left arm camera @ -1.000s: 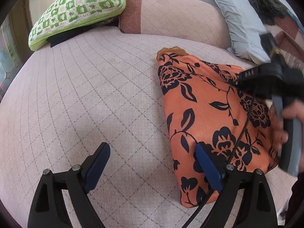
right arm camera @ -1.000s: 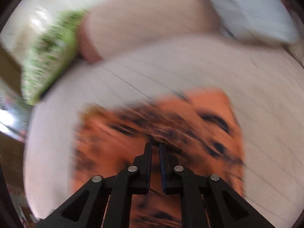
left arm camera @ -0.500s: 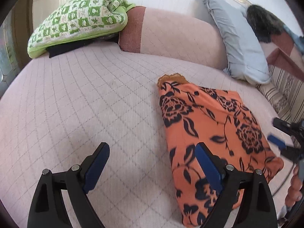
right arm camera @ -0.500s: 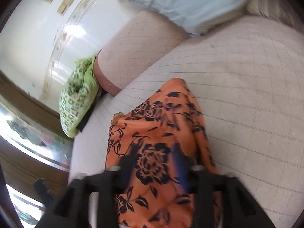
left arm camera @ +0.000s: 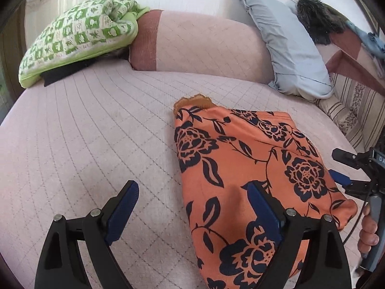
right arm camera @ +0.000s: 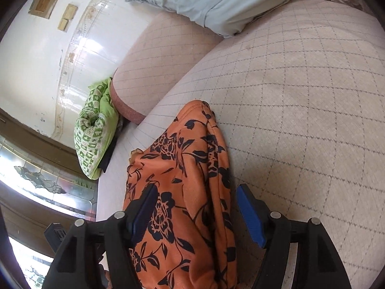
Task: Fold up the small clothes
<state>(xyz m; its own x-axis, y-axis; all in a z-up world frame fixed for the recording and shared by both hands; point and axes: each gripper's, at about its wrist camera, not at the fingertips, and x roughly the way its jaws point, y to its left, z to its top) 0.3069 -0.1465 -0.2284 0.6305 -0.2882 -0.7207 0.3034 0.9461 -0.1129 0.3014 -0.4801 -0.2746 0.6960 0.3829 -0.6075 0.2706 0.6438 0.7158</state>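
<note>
1. We have both tools free. The left gripper (left arm camera: 192, 207) stands with jaws wide apart and nothing between them; the right gripper (right arm camera: 197, 213) is likewise spread, holding nothing.
2. The orange floral garment (left arm camera: 243, 166) lies already doubled over on the quilted bed (left arm camera: 84, 130), towards the bed's right side, its narrow lace-trimmed end pointing at the bolster (left arm camera: 204, 43) along the head edge.
3. Relative to the left gripper: its right finger hovers over the garment's near half, its left finger over bare quilt, so the garment's left edge runs between the fingers.
4. Relative to the right gripper: the garment's layered right edge (right arm camera: 216, 168) runs between the fingers, the left finger over cloth, the right finger over quilt.
5. We judge the step in hand to be regrasping for the next fold. To do it well, we lower each tool onto its edge, catch all layers together, and lift both ends evenly.
6. Risk, as we judge it: pinching only the top layer opens the existing fold.
</note>
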